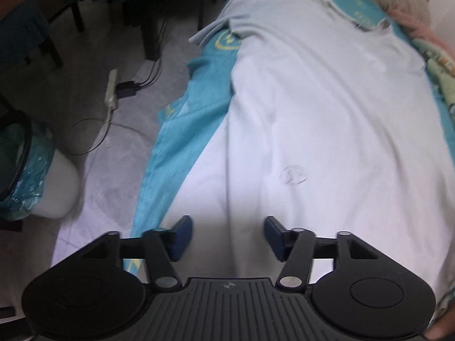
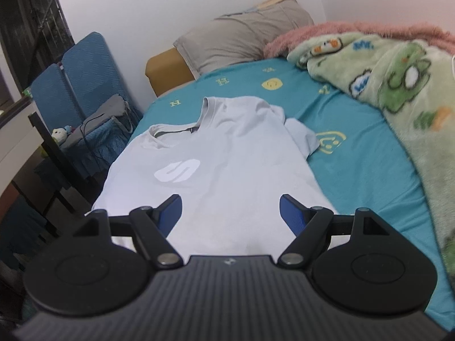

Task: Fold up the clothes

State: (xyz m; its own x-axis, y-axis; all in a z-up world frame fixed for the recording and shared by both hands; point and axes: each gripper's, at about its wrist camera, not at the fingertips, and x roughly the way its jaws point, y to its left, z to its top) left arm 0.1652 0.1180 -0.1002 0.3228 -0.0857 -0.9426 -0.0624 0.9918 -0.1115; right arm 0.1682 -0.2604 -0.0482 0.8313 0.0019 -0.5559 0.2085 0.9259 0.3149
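The right hand-held gripper (image 2: 230, 213) hangs with its blue-padded jaws spread wide and empty above the hem of the pale grey short-sleeved T-shirt (image 2: 216, 164), which lies flat, front up, on the teal patterned bed sheet (image 2: 355, 170). The left hand-held gripper (image 1: 227, 236) is likewise wide and empty over the same shirt (image 1: 327, 113) near the bed's edge. Beyond lie a grey pillow (image 2: 244, 37) and a green cartoon-print fleece blanket (image 2: 398, 85).

Both claws hang above the shirt (image 2: 227, 153) with jaws apart; nothing stands between the pads. Right claw (image 2: 230, 213): bare sheet (image 2: 355, 153) to its right, then the heaped blanket (image 2: 398, 91) blocks. Pillow (image 2: 241, 37) far ahead. Left claw (image 1: 227, 238): bed edge drops left; bin (image 1: 25, 167) and power strip (image 1: 111, 91) on floor.
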